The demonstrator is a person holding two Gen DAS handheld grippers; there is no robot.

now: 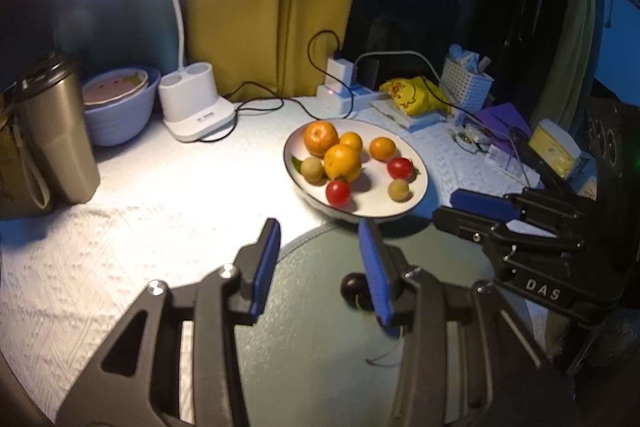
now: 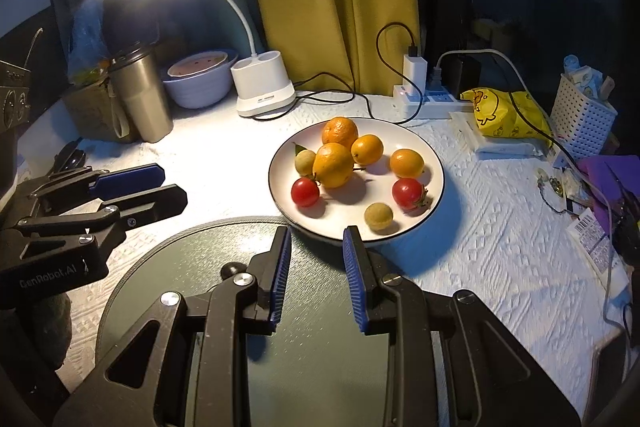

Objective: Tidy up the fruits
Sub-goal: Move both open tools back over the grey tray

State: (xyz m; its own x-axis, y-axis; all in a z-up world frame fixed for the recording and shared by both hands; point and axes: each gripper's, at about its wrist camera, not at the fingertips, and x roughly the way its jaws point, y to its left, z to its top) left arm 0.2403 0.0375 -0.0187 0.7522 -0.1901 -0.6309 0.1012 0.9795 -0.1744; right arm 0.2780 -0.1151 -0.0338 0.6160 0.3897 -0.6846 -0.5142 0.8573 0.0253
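Two tools over the bench, both released, nothing between the pads. Left tool hangs above a dark green round plate; one small dark fruit lies on that plate, just beside the tool's right pad. Right tool is over the same green plate, fingertips near the rim of the white plate. White plate carries four oranges, largest at centre, two red tomatoes and two small tan-green fruits. White plate touches or overlaps the green plate's far edge. Desk lamp lit behind.
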